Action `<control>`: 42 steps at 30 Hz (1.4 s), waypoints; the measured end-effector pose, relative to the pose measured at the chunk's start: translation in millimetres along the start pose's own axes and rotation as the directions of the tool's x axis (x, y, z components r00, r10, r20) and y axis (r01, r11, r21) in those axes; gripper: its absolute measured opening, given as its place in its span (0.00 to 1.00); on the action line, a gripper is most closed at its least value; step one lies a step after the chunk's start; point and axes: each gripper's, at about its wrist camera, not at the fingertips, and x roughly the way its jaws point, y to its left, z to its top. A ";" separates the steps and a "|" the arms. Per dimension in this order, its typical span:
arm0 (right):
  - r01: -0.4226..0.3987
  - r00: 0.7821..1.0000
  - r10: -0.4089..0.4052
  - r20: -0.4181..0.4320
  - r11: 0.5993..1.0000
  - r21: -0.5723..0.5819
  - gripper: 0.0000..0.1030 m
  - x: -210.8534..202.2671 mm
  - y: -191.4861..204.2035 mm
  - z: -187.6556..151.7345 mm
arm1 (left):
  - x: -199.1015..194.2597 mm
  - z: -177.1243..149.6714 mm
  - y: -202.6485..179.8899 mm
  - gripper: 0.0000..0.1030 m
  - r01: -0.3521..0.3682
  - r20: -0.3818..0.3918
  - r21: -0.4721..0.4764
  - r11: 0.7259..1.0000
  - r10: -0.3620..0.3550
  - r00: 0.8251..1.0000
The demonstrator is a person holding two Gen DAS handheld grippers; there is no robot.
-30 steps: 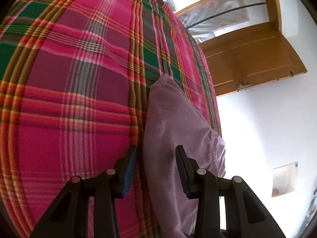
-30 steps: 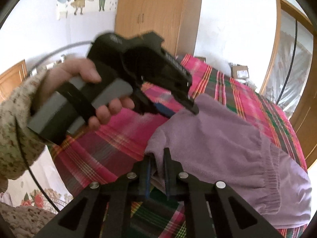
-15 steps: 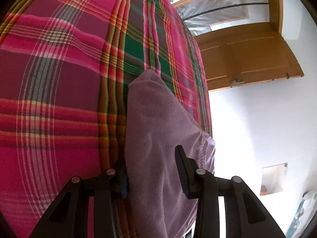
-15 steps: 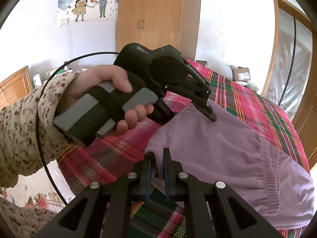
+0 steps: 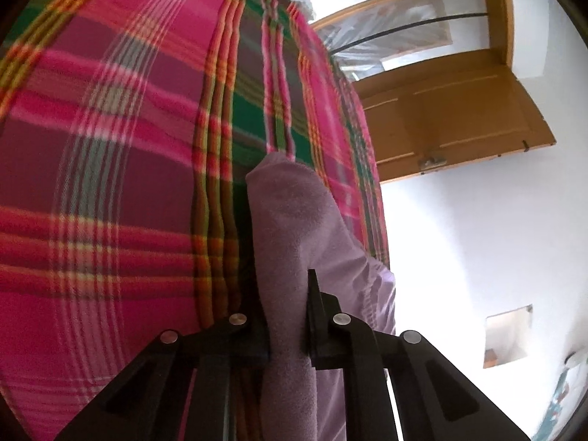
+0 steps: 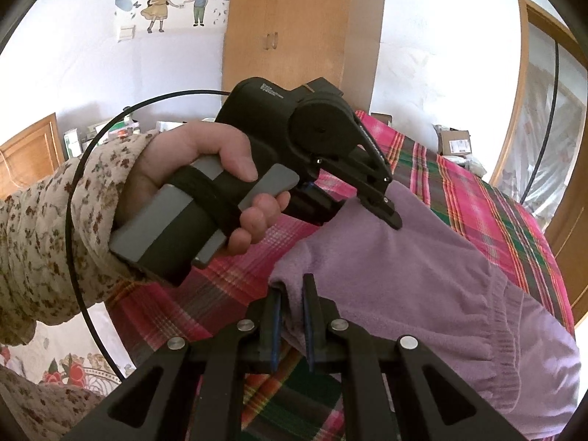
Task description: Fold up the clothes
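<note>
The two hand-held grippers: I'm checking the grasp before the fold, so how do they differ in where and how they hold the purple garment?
The right hand-held gripper pinches a corner edge of the purple garment, its fingers nearly together. The left hand-held gripper grips a thicker bunched ridge of cloth farther along, its fingers set wider. In the right wrist view, the left one comes down onto the garment from above; the right one meets it low, at the edge. Both are shut on the same garment over the plaid bedcover.

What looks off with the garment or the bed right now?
Nothing stands out. Both grippers, left and right, pinch the purple garment on the plaid bedspread; no tears or spills show.
</note>
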 end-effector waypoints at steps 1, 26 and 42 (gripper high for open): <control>-0.006 1.000 0.006 0.001 1.000 -0.001 0.10 0.6 0.9 1.9 | -2.3 -0.2 -0.7 0.14 0.002 0.006 0.006 1.000 -0.002 1.000; -0.300 0.954 0.297 -0.044 0.948 -0.103 0.10 30.7 57.6 30.3 | -104.5 -10.0 48.2 0.14 -0.111 0.154 -0.038 0.993 0.116 0.981; -0.440 0.897 0.431 -0.098 0.893 -0.101 0.10 54.1 91.1 43.1 | -154.7 -31.6 85.9 0.14 -0.166 0.218 -0.127 0.978 0.191 0.957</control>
